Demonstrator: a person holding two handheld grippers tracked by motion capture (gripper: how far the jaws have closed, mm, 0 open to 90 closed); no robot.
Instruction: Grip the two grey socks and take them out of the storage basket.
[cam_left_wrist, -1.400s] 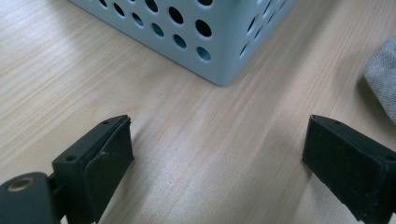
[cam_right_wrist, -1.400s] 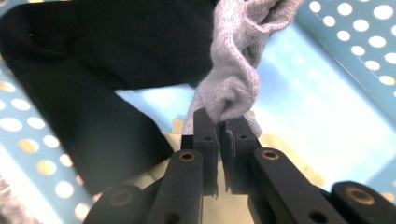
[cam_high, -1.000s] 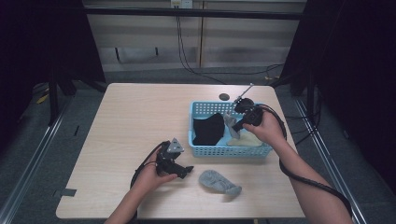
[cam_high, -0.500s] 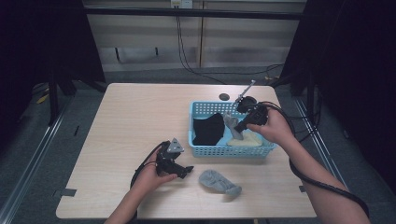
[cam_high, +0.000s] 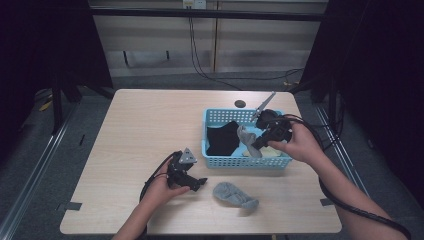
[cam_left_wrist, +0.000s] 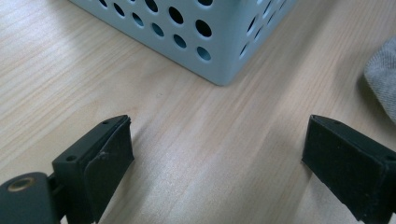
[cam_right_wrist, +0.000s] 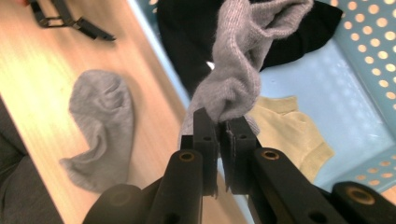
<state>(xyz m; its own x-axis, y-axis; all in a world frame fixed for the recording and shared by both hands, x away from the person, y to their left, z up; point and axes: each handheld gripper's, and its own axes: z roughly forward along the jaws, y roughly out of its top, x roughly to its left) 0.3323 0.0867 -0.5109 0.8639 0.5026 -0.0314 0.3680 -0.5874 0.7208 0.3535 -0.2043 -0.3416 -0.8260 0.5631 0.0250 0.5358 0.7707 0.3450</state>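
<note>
- Two grey socks are in play: one grey sock on the worktop (cam_high: 235, 195) lies flat near the front edge, just right of the left gripper (cam_high: 199, 183), and a second grey sock (cam_high: 246, 136) hangs pinched in the right gripper (cam_high: 256, 145) over the blue basket (cam_high: 245, 162). The work in hand looks like pairing them outside the basket.
- Near side: the left gripper rests low over the worktop (cam_high: 140, 130) with its jaws spread wide and nothing between them. In the left gripper view the basket corner (cam_left_wrist: 219, 70) sits just ahead. It should stay parked clear of the landing spot.
- Middle: the right gripper has its jaws pressed tight on a fold of the held sock (cam_right_wrist: 233, 79), with most of the fabric bunched above the pads and a short tail dangling below. I judge the grip thin, so a smooth, unhurried carry suits it best.
- Lift high enough that the dangling end clears the basket's near wall before travelling toward the near side; a snag there could pull the sock free.
- Set it down touching or just beside the loose sock (cam_right_wrist: 100, 126), and release only once the fabric rests on the wood.
- Far side: a black garment (cam_high: 222, 140) and a pale yellow sock (cam_right_wrist: 289, 135) remain in the basket; avoid dragging either out.
</note>
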